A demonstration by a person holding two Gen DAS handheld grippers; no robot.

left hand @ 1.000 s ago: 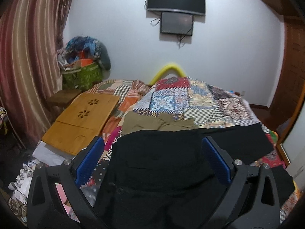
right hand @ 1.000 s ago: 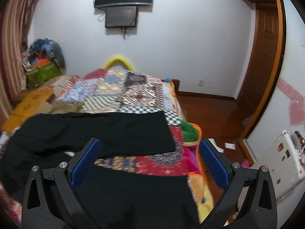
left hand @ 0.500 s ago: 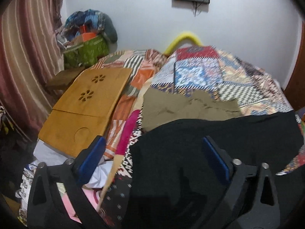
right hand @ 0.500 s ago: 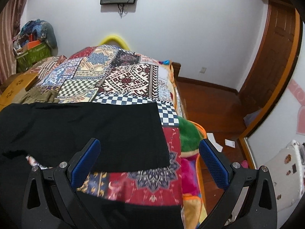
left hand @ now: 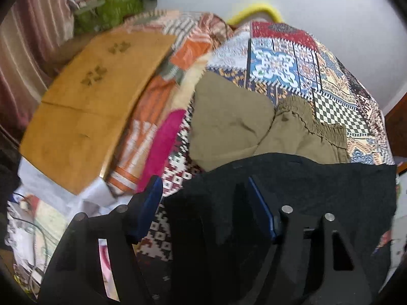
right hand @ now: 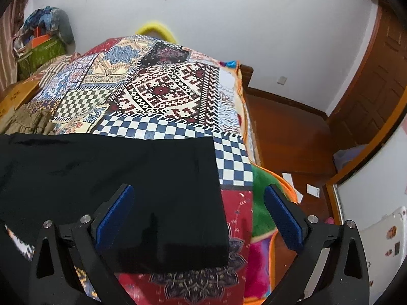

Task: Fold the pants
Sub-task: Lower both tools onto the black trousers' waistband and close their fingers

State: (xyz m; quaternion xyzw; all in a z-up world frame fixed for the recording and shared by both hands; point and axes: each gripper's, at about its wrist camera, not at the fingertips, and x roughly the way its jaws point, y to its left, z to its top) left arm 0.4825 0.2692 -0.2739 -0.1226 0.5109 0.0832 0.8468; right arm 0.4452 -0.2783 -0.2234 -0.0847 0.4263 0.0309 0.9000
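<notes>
A: Where are the black pants (right hand: 106, 178) lying?

B: Spread flat on the patchwork quilt (right hand: 165, 96) of the bed, with one leg running out toward the quilt's orange-trimmed edge. Its cut hem lies on the blue-and-white checked patch and the red patch just below it.

A: And your right tongs (right hand: 198, 213)?

B: You hold them wide apart above that leg. One blue pad (right hand: 114, 213) sits over the black cloth, the other over the green and pink part of the quilt beyond the hem. Nothing is between them that they grip.

A: The left tongs (left hand: 203, 208)?

B: Narrower than the right pair, and low over the waist end of the pants (left hand: 318, 190). A fold of black fabric stands up between the blue pads (left hand: 150, 203). The inner pad is pressed against the cloth, the outer one sits beside it over the black-and-white weave. Whether you have actually pinched the fold, I cannot tell, since the view is blurred.

A: What else is near the pants?

B: Olive-brown trousers (left hand: 254, 124) lie folded on the quilt, touching the far edge of the black pants. Beyond those, off the quilt's side, a wooden lap tray (left hand: 91, 101) lies flat, and a green bag (left hand: 109, 10) stands by the wall.
</notes>
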